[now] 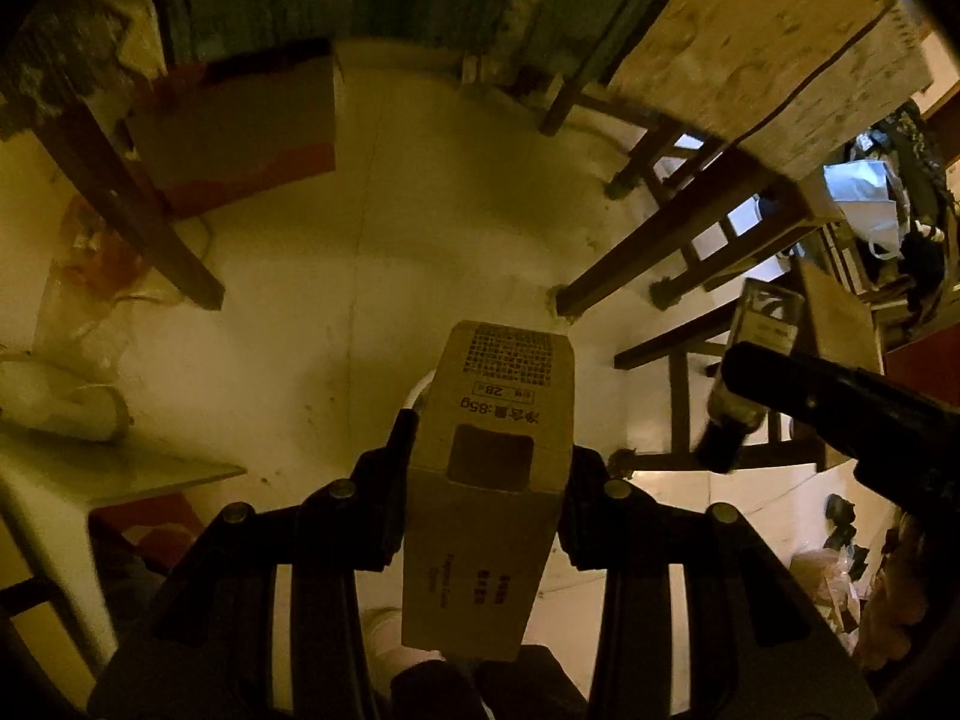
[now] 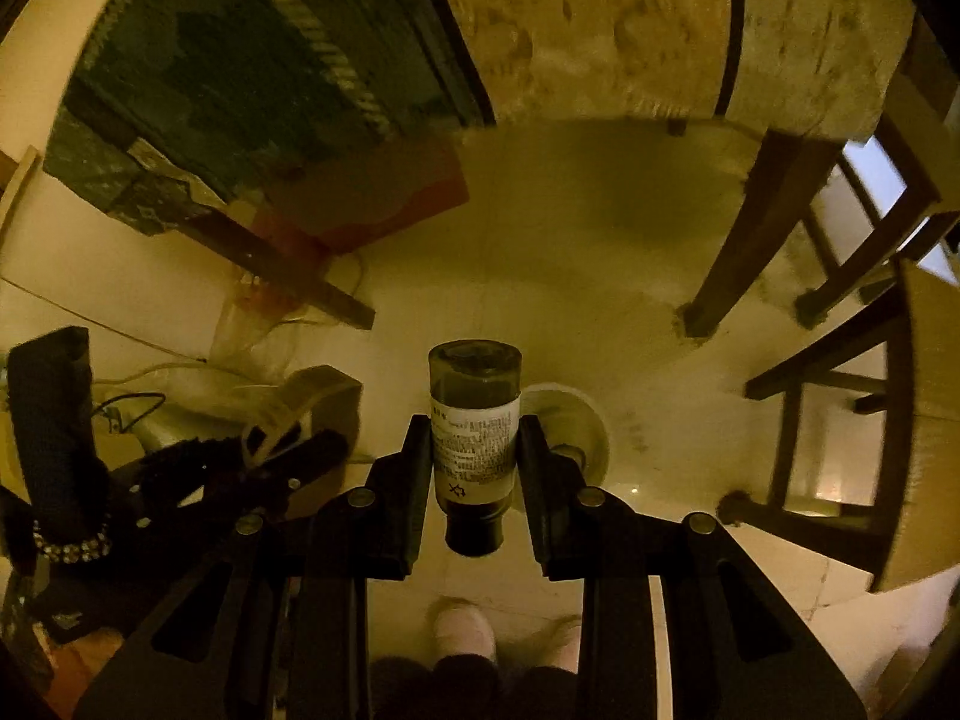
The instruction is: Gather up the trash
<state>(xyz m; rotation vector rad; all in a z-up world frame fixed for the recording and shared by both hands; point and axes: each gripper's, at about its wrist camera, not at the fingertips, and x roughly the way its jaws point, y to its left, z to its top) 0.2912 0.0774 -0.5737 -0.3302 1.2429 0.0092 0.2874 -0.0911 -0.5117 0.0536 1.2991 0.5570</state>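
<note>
My left gripper [image 1: 489, 456] is clamped on a small carton [image 1: 492, 474], my right gripper [image 2: 474, 456] on a dark bottle [image 2: 474, 438], both held above the floor [image 1: 360, 276]. Carrying step, I judge (no bin visible); next I need somewhere to drop them.

Dim pale floor [image 1: 384, 276], wooden table legs [image 1: 654, 252]

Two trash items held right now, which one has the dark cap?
The small bottle in the right tongs: dark cap toward the camera, white printed label. The left tongs hold a tan cardboard carton with a cut-out window, no cap.
</note>
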